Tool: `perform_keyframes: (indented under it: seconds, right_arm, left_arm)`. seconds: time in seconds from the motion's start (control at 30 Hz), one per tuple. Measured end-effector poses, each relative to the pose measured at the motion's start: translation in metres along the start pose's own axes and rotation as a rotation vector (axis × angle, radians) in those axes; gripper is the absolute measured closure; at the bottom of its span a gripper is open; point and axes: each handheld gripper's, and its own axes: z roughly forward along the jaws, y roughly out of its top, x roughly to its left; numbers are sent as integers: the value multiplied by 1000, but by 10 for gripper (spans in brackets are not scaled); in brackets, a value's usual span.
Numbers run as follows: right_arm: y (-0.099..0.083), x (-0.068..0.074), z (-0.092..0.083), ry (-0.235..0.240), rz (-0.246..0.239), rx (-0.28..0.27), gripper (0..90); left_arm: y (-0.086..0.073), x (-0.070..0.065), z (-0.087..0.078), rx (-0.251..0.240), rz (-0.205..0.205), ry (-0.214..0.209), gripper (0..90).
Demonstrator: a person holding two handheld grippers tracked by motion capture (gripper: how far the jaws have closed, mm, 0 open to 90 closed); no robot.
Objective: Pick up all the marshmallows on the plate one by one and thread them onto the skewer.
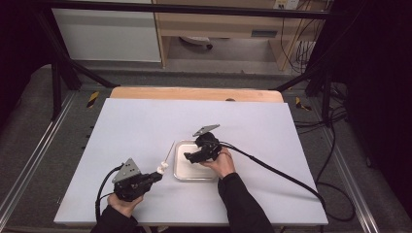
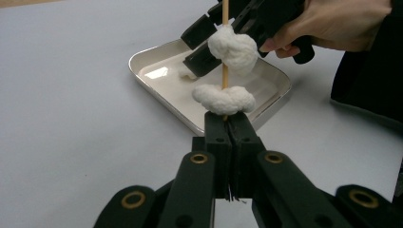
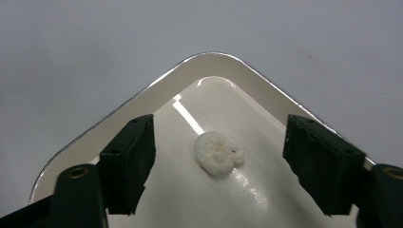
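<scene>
Left gripper view: skewer [image 2: 225, 71] upright in clamped left fingers [image 2: 219, 137], right fingers [image 3: 128, 161] wide around tray's piece [image 3: 217, 153].

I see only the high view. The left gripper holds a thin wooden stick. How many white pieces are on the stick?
Observer: Two white fluffy lumps sit on the thin wooden stick; the left gripper is shut on its lower end.
Operator: Is something in the shallow white tray?
Observer: Yes, one round white lump lies on the tray floor.
Operator: Does the right gripper hold it?
Observer: No. The right gripper is open, one jaw on each side of the lump, neither touching.
</scene>
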Motion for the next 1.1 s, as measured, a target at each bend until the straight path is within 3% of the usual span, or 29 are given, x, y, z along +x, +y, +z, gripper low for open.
perform_keyframes:
  seconds: [0.13, 0.27, 0.37, 0.5, 0.6, 0.87, 1.1]
  right_arm:
    - [-3, -1, 5, -26, -22, 12, 381]
    - [-5, -3, 10, -14, -25, 33, 453]
    - [-5, -3, 10, -19, -30, 20, 517]
    - [-8, 2, 10, -48, -74, 15, 638]
    - [-9, 4, 9, -49, -87, 10, 670]
    - [-8, 1, 6, -28, -28, 13, 726]
    - [-7, -1, -20, 27, 4, -62, 742]
  left_arm:
    - [0, 0, 1, 7, -2, -5, 880]
    - [0, 0, 1, 4, -4, -9, 880]
    - [0, 0, 1, 4, -8, -11, 880]
    - [0, 0, 1, 4, -7, -9, 880]
    - [0, 0, 2, 4, -11, -9, 880]
    - [0, 0, 2, 7, -9, -18, 880]
    - [0, -2, 3, 11, 1, -26, 880]
